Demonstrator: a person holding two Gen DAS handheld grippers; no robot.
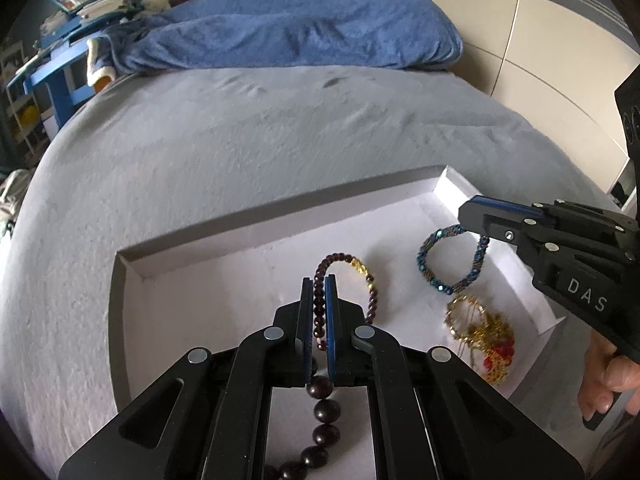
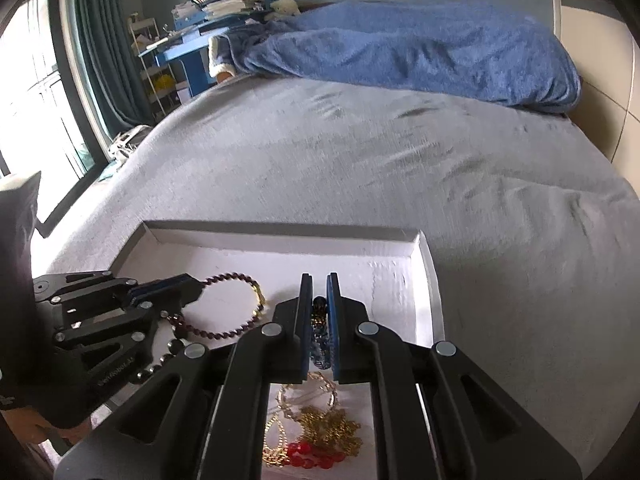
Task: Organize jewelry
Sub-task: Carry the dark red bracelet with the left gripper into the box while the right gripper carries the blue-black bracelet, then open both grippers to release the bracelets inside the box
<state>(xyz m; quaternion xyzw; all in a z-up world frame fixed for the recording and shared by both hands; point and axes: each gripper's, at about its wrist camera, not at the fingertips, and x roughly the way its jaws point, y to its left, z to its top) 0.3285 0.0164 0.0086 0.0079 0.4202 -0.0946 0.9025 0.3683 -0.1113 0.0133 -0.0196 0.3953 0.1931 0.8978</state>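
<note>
Over the white tray [image 1: 192,280], both tongs [image 1: 319,284] [image 2: 319,280] pinch bracelets [image 1: 360,276] [image 2: 320,332]

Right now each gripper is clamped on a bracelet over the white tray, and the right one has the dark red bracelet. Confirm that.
Not quite. The right gripper is clamped on the blue bracelet, as the right wrist view shows. The dark red bracelet sits in the left gripper. Both are over the white tray.

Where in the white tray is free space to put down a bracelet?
The tray is bare on its left half, left of the dark red bracelet. The right end is crowded: blue bracelet, gold chains.
</note>
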